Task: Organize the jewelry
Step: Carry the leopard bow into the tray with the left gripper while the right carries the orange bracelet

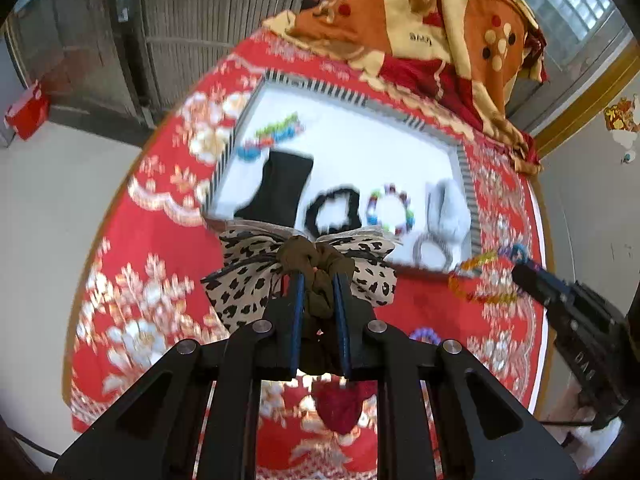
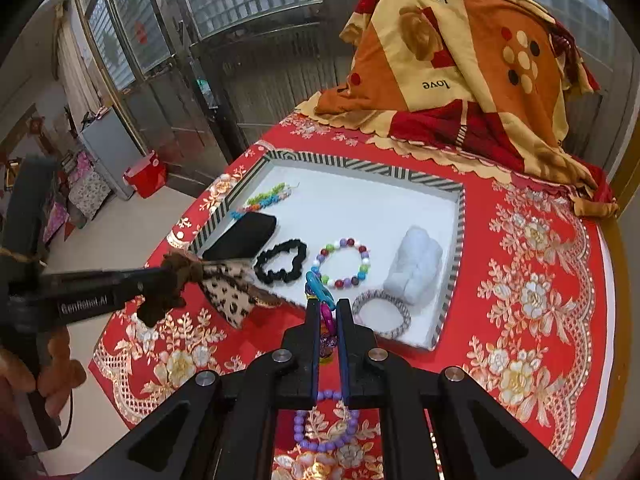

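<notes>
My left gripper point(image 1: 318, 280) is shut on a leopard-print bow scrunchie point(image 1: 248, 276), held just above the near edge of the white tray point(image 1: 360, 136); it shows in the right wrist view point(image 2: 230, 284) too. My right gripper point(image 2: 328, 306) is shut on a colourful plastic chain bracelet point(image 2: 320, 288), hanging at the tray's near edge point(image 2: 360, 200); it also shows in the left wrist view point(image 1: 480, 276). In the tray lie a black scrunchie point(image 2: 282, 262), a beaded bracelet point(image 2: 344, 264), a black case point(image 2: 242, 242), a striped bangle point(image 2: 382, 314), a white cloth roll point(image 2: 416, 272) and bead strands point(image 2: 266, 198).
A purple bead bracelet point(image 2: 326, 420) lies on the red floral tablecloth point(image 2: 520, 280) under my right gripper. A dark red scrunchie point(image 1: 340, 404) lies under my left gripper. An orange patterned blanket point(image 2: 460, 60) is heaped behind the tray. The table edge drops off at left.
</notes>
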### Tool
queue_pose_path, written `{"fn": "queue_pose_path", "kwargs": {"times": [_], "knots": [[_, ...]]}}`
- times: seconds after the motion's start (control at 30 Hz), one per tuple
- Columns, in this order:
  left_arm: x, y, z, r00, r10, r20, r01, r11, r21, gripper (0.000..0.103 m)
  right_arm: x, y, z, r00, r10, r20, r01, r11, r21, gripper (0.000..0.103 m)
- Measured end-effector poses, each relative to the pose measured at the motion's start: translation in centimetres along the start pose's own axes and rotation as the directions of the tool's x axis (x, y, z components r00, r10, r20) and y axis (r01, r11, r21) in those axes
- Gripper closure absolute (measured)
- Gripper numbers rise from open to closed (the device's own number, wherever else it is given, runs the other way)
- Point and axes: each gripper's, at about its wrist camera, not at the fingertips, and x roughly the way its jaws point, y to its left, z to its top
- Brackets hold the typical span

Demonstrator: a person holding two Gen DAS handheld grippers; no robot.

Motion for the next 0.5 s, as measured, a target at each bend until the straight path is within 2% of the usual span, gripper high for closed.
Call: {"fn": "queue_pose_path", "kwargs": {"times": [0.2, 0.5], "knots": [[0.4, -0.7, 4.2, 0.998, 0.028, 0.051, -0.030, 0.999, 0.033, 0.090, 1.0, -0.8, 2.1, 1.000, -0.023, -0.002, 0.023, 1.000, 0.004, 0.096], [3.5, -1.3, 9.5, 0.996, 0.064, 0.058, -0.069, 0.995, 0.077, 0.090, 4.1, -2.1, 5.4, 0.999, -0.044, -0.029, 0.044, 0.999, 0.017, 0.096]]}}
